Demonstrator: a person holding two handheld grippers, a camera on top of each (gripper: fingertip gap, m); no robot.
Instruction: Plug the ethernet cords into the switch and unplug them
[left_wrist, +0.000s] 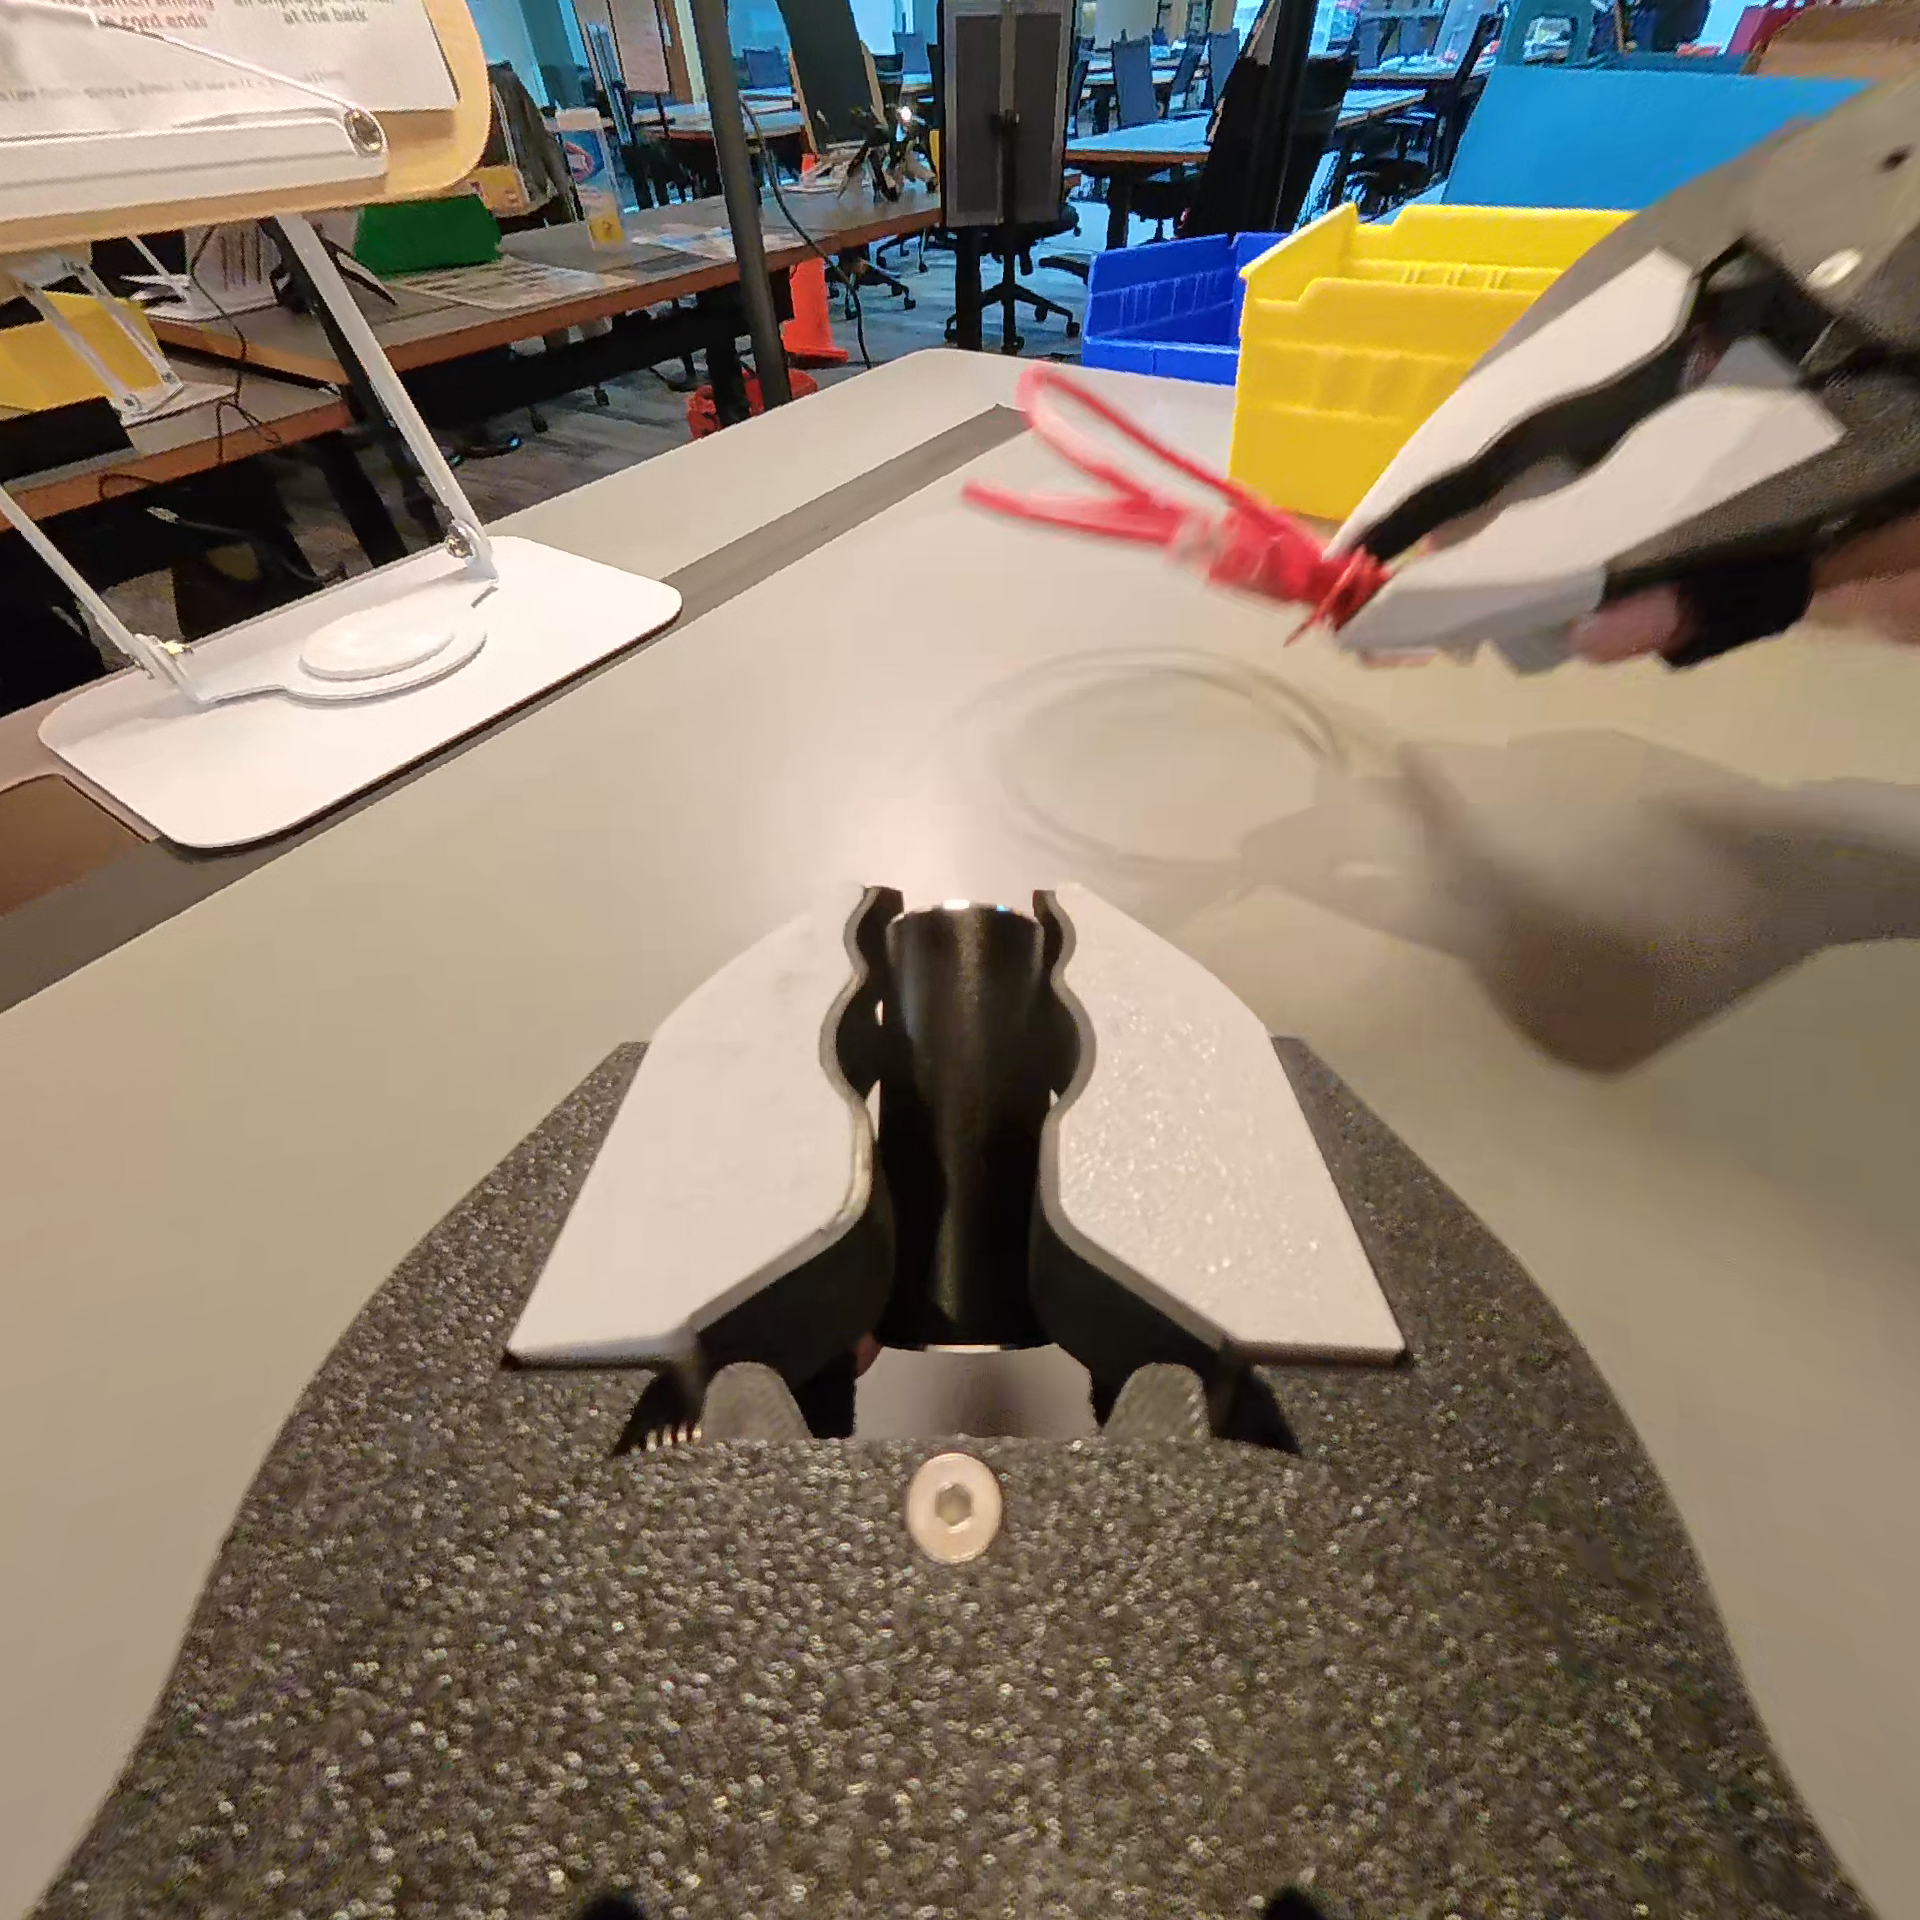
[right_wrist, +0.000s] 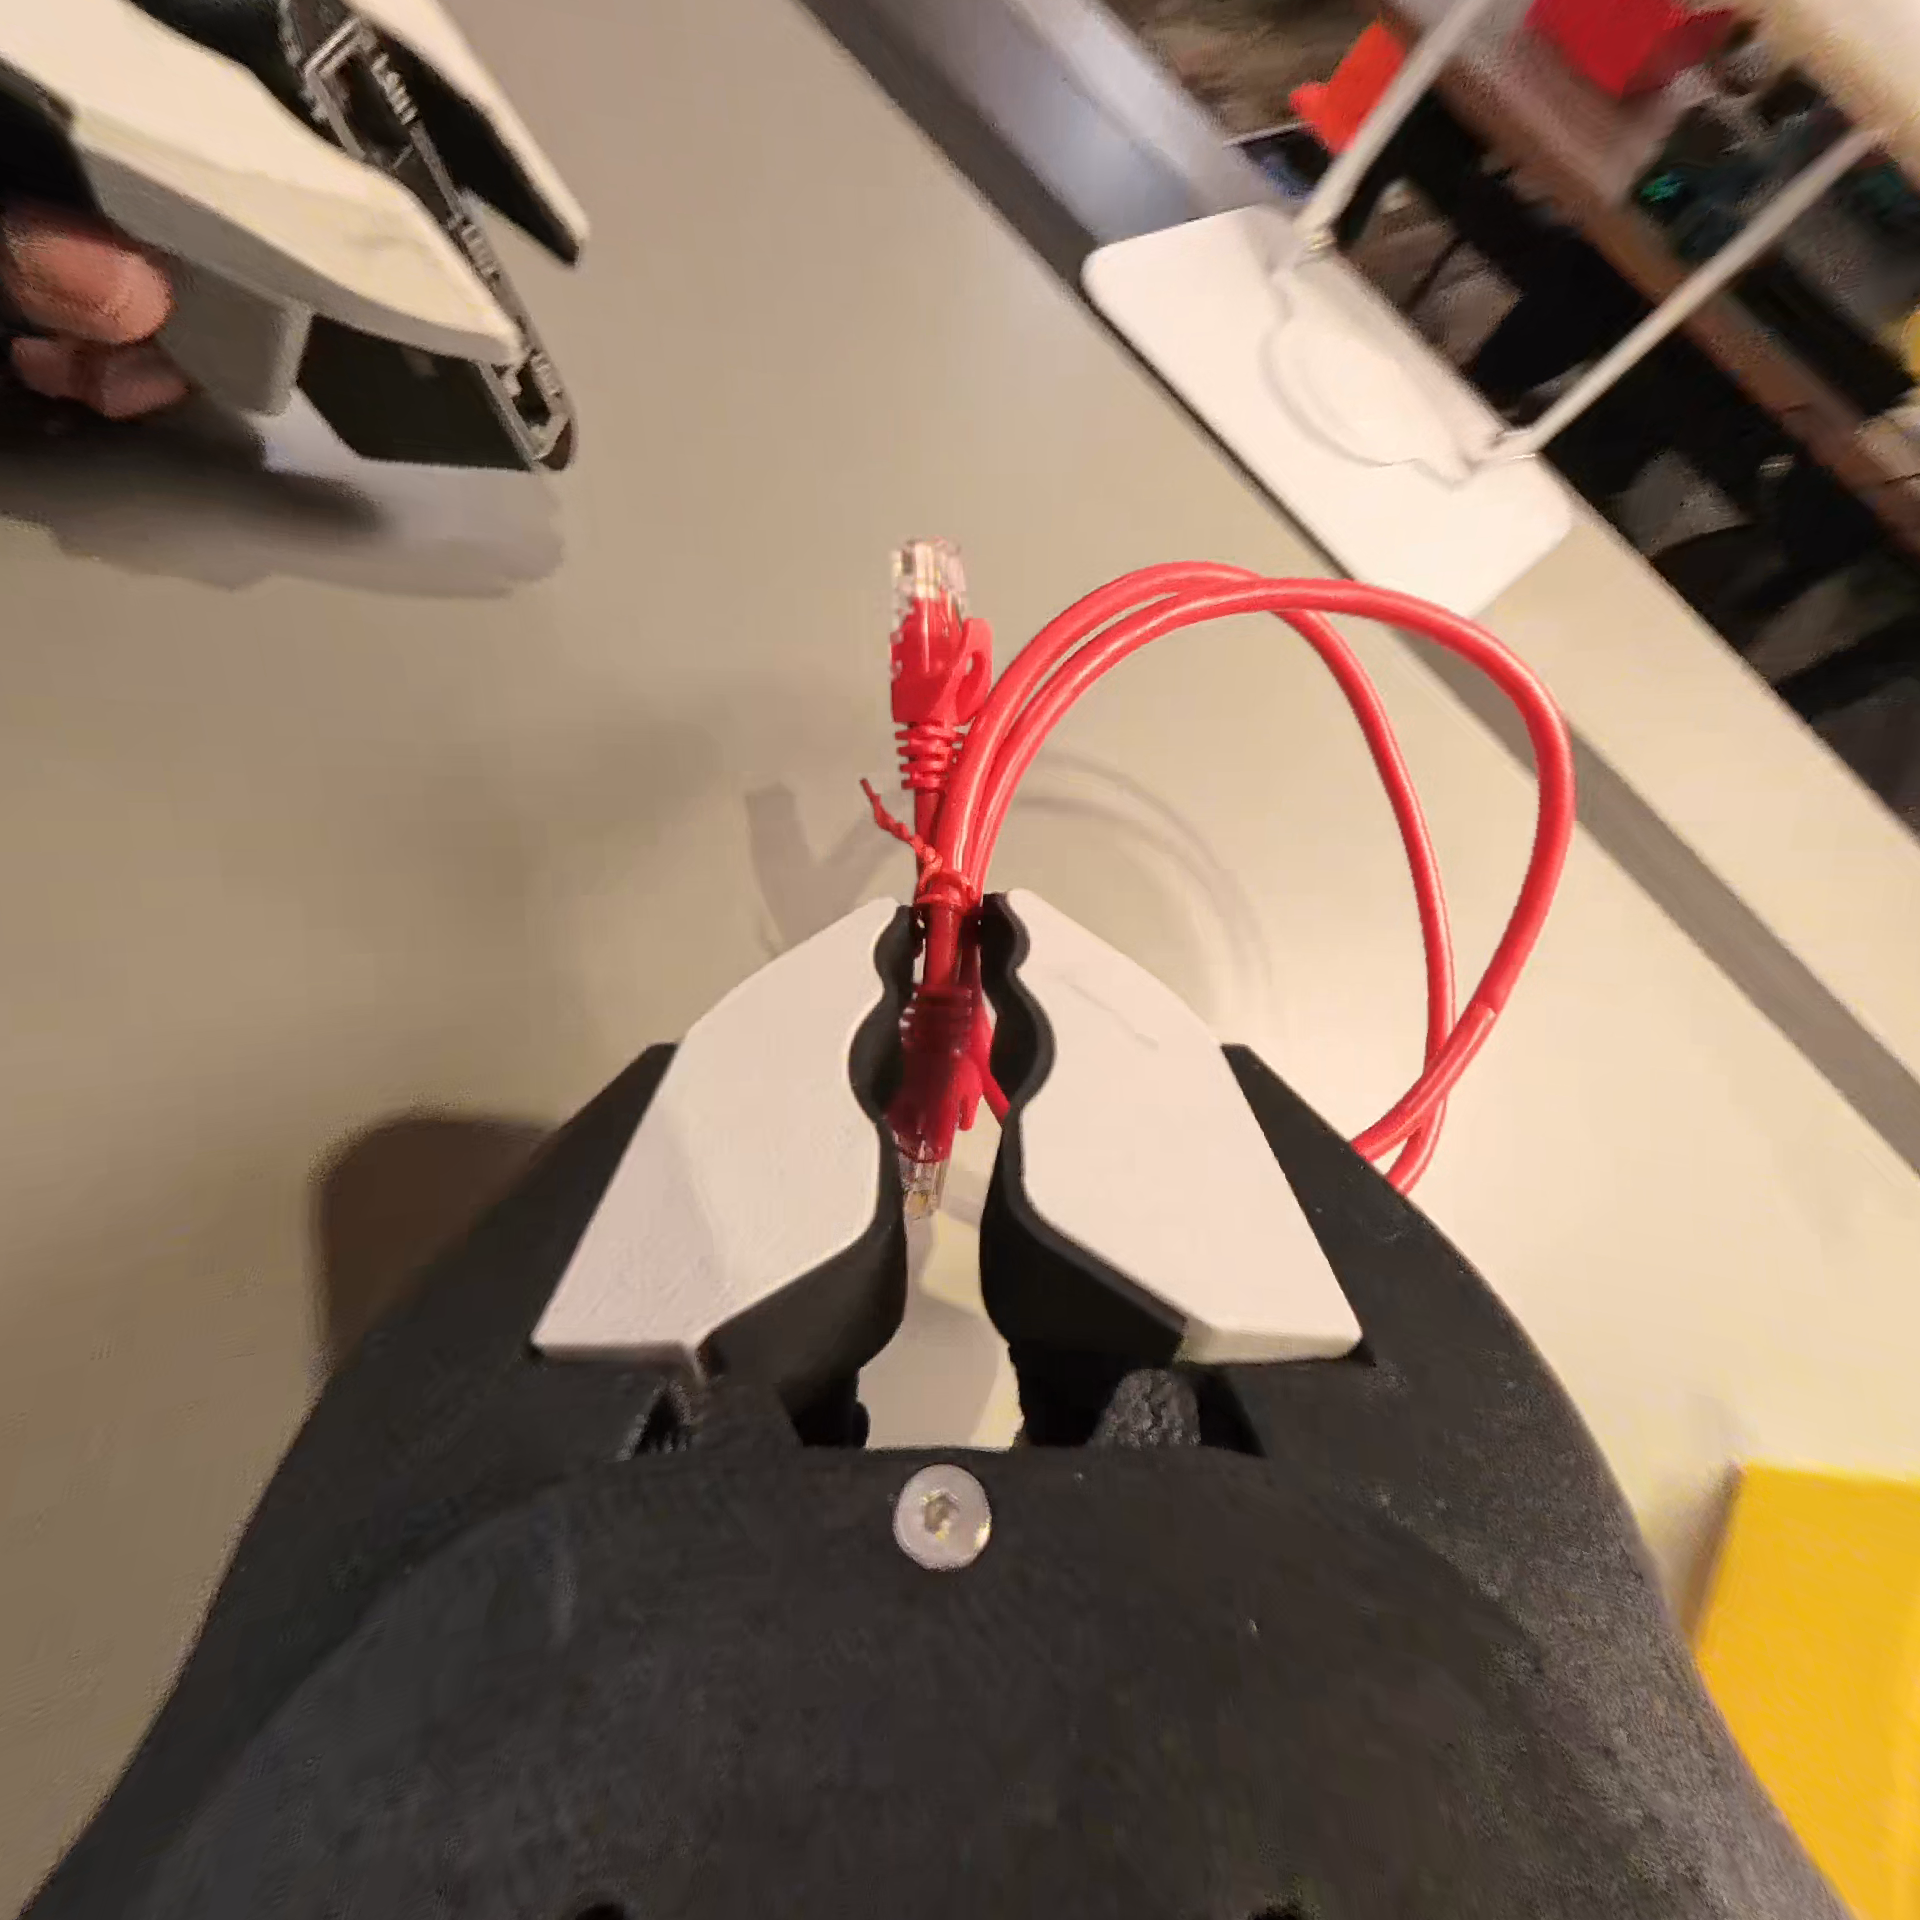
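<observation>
A black switch is gripped between the closed fingers of the left gripper, while a tied red ethernet cord is clamped in the right gripper above the worktop, nothing is yet plugged, and yellow bins and a white stand are seen beyond.

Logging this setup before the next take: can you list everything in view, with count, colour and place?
Ethernet cord: one, red, coiled and tied, held above the table.
Switch: one, black, between the left gripper's fingers.
Table: one, grey, under both grippers.
Stand: one, white, far left of the table, holding papers.
Bins: yellow and blue, far right edge of the table.
Office desks and chairs: several, in the background.
Left gripper: white fingers, black body, shut on the switch.
Right gripper: same colours, shut on the ethernet cord.
</observation>
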